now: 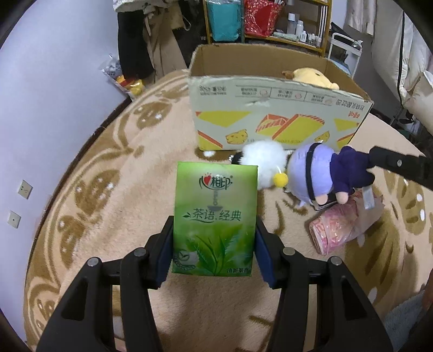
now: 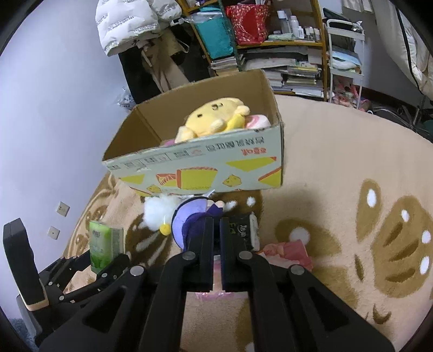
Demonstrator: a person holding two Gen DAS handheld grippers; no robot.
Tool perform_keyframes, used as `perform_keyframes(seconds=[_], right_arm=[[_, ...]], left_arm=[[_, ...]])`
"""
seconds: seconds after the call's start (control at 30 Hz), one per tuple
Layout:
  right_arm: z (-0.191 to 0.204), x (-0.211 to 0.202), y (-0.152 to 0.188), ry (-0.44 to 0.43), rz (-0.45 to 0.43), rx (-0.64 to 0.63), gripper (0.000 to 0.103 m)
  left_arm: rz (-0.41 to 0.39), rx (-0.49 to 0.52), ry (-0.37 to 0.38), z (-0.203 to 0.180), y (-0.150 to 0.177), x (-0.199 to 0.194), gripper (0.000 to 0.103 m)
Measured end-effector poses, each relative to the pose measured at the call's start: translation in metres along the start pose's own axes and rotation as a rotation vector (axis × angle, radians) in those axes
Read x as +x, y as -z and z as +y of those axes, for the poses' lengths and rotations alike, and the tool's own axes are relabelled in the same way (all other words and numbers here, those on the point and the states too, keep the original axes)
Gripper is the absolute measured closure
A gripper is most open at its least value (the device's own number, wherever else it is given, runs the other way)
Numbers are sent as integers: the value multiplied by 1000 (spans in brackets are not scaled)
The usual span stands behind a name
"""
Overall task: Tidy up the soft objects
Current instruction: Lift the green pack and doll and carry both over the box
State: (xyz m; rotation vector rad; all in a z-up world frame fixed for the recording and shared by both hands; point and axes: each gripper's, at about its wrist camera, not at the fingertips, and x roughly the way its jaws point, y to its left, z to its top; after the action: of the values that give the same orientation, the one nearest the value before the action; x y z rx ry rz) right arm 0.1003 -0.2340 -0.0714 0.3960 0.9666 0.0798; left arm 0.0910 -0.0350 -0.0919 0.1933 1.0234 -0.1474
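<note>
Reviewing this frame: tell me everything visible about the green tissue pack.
The green tissue pack is a flat rectangular soft pack in glossy plastic wrap, printed with tea leaves, a white cup, a red heart logo and Chinese lettering. It stands upright, clamped at its lower side edges between the blue pads of the left gripper, and appears lifted clear of the beige patterned carpet. From the right wrist view its narrow side shows. Nothing else touches it; the white fluffy toy lies behind its top right corner.

Pale lilac wall [image 1: 54,94] with two square sockets [image 1: 25,189]. Beige patterned carpet [image 2: 338,168] underfoot. Behind, crowded wooden shelving [image 2: 284,43], stacked books [image 2: 292,75], hanging white padded coat [image 2: 127,21].
</note>
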Motion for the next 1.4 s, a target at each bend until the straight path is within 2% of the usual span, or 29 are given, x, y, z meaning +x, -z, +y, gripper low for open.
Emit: perform_keyframes(seconds=[0.17, 0.57, 0.7, 0.93, 1.1, 1.27, 1.4], right_arm=[[2, -19, -8, -54, -53, 17, 99], [3, -60, -25, -104, -154, 58, 99], [12, -78, -34, -78, -208, 12, 100], [33, -100, -63, -123, -289, -45, 102], [37, -91, -74, -129, -263, -62, 102], [21, -51, -61, -123, -91, -8, 100], [10, -27, -43, -96, -22, 16, 94]], left_arm=[[-32, 0, 13, 7, -1, -15, 51], [-77, 34, -9, 15, -12, -34, 51], [-118, 32, 1, 20, -23, -41, 51], [-169, 46, 0, 20, -57, -44, 51], [-210, 35, -10, 20, -81, -52, 51], [-207, 13, -20, 26, -85, -51, 51], [-195, 21, -30, 28, -76, -48, 51]])
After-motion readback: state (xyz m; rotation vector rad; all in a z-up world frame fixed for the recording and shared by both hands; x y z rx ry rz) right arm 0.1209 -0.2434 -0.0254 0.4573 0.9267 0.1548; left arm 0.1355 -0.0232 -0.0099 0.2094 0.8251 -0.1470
